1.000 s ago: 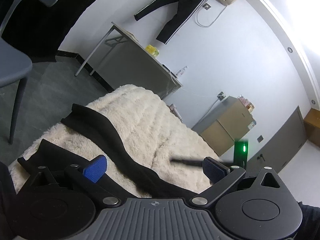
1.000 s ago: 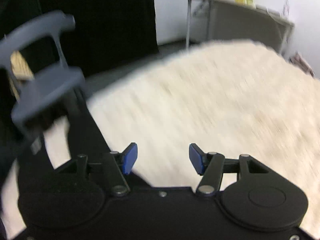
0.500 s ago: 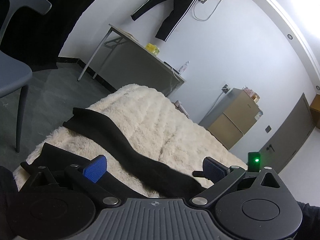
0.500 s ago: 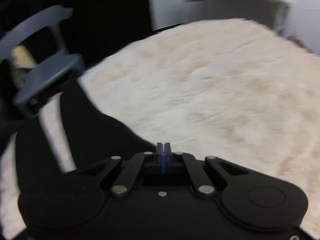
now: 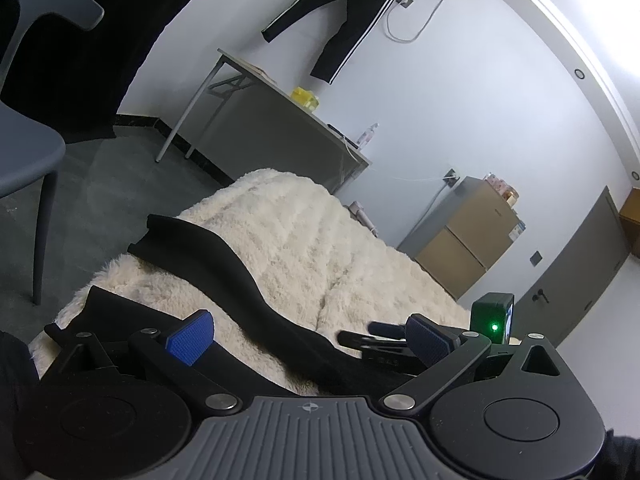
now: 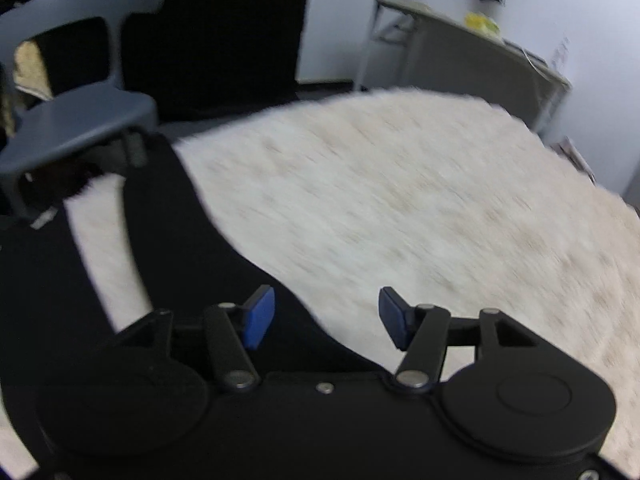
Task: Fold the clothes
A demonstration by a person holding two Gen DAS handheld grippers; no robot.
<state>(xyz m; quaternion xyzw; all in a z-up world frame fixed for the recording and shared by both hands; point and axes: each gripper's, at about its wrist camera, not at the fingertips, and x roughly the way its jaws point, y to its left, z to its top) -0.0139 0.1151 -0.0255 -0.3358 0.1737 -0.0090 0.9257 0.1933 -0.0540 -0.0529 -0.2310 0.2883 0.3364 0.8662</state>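
A black garment [image 5: 224, 268] lies on a cream fluffy blanket [image 5: 320, 248], its two long parts spread toward the left edge. My left gripper [image 5: 308, 336] is open just above the garment near the front edge. The right gripper shows in the left wrist view [image 5: 376, 340] at the garment's edge. In the right wrist view the garment [image 6: 176, 240] lies left of and under my right gripper [image 6: 326, 316], which is open and empty above its edge; that view is blurred.
A grey chair [image 5: 24, 152] stands on the floor at the left, also in the right wrist view [image 6: 80, 112]. A grey table [image 5: 280, 120] stands against the far wall. Black trousers [image 5: 352, 20] hang on the wall. A cabinet [image 5: 468, 240] stands far right.
My right gripper shut half a second ago near the garment's edge and is open again now. The left gripper has stayed open and shifted slightly.
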